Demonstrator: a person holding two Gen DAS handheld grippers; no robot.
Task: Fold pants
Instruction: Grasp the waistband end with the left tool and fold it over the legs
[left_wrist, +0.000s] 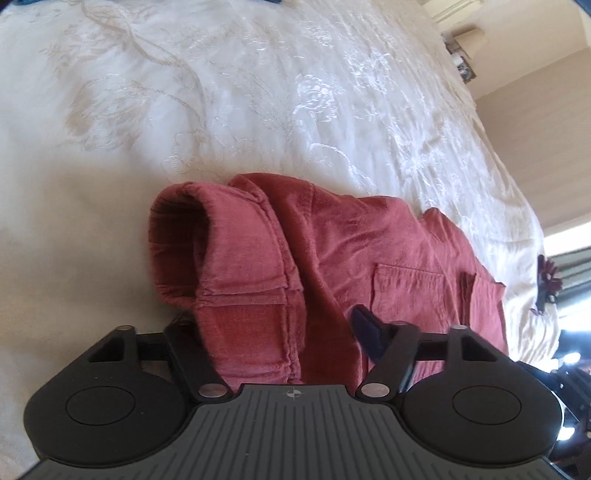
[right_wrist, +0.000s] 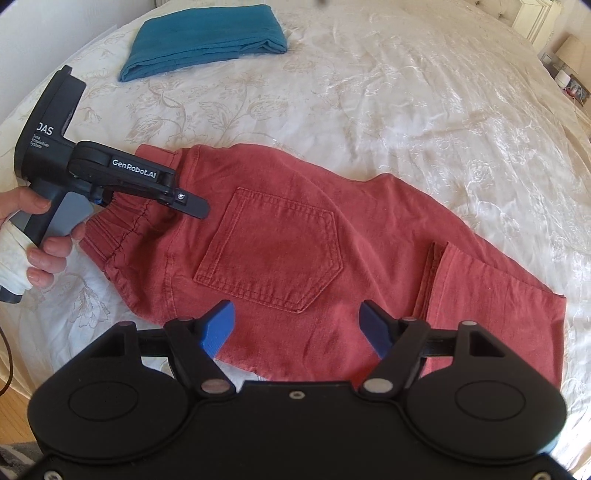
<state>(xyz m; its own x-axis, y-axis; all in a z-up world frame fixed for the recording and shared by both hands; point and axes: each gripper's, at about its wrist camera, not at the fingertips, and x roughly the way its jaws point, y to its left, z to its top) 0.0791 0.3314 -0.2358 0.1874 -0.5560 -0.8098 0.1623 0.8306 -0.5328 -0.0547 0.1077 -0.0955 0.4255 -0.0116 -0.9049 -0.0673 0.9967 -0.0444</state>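
**A:** Right wrist view first, biggest thing down: what are you over?

**B:** The bed (right_wrist: 406, 92), under a cream bedspread with a pale floral pattern. It fills nearly everything I see in both views.

**A:** And the pants?

**B:** The red pants (right_wrist: 280, 236) lie across the middle of the bedspread, back side up, already doubled over. The elastic waistband is toward my left gripper and a turned-back leg hem (right_wrist: 430, 273) sits toward the right. A back pocket (right_wrist: 269, 251) faces up near the centre.

**A:** Anything else on the bed?

**B:** A folded teal cloth (right_wrist: 207, 40) at the far side, well apart from the pants.

**A:** Your left gripper?

**B:** My left gripper (right_wrist: 184, 201) sits at the waistband, my left hand (right_wrist: 40, 236) round its grip. In the left wrist view red fabric (left_wrist: 258, 295) bunches up between the fingers and covers the left one; only the right blue pad (left_wrist: 369, 332) shows. I cannot tell whether the jaws are pinching the cloth.

**A:** And the right?

**B:** My right gripper (right_wrist: 297, 328) hovers at the near edge of the pants, just below the pocket, its blue fingers (right_wrist: 218, 328) spread wide with nothing between them.
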